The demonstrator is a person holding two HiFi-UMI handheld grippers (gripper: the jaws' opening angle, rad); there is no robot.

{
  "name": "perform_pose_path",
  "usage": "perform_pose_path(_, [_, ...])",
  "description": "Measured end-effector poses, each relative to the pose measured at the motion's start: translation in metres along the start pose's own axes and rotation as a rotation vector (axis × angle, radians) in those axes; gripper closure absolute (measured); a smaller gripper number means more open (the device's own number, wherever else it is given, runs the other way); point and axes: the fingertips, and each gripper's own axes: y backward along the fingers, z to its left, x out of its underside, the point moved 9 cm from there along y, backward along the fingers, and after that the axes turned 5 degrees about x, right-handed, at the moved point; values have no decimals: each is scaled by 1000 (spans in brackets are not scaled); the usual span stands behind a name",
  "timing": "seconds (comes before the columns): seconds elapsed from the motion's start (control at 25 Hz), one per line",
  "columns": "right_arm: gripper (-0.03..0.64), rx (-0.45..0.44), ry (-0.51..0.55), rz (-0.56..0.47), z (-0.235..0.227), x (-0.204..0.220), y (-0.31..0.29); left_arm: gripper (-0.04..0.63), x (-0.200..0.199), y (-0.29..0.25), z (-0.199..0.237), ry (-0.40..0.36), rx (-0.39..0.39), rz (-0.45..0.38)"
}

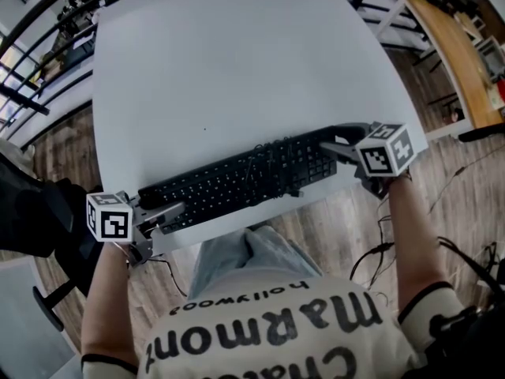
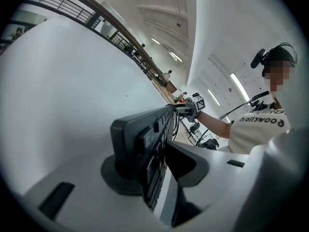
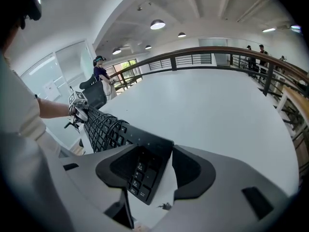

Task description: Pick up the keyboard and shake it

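Keyboard (image 1: 245, 181) lies slantwise on the white bench (image 1: 237, 61), close to its near edge. Left tool (image 1: 162, 215) is clamped on the keyboard's left end, one pad under the body and one against the keys. Right tool (image 1: 341, 144) stands with its jaws apart around the right end, with a gap showing beside one pad.

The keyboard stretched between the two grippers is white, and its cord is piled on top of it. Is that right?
Not quite. The keyboard is black, not white; the head view shows it dark against the white table. The rest holds: it stretches between the left gripper and the right gripper, with its cord piled on top.
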Motion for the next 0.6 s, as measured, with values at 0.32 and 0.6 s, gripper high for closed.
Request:
perform_pose_path(0.32, [405,71,-65,9,7,-5,11,447,-4,1,-7,-38,-35,14])
perform_pose_path(0.6, [405,130,-46,-73,15,-4,22,439,-9,5,-20,-176,-110,-31])
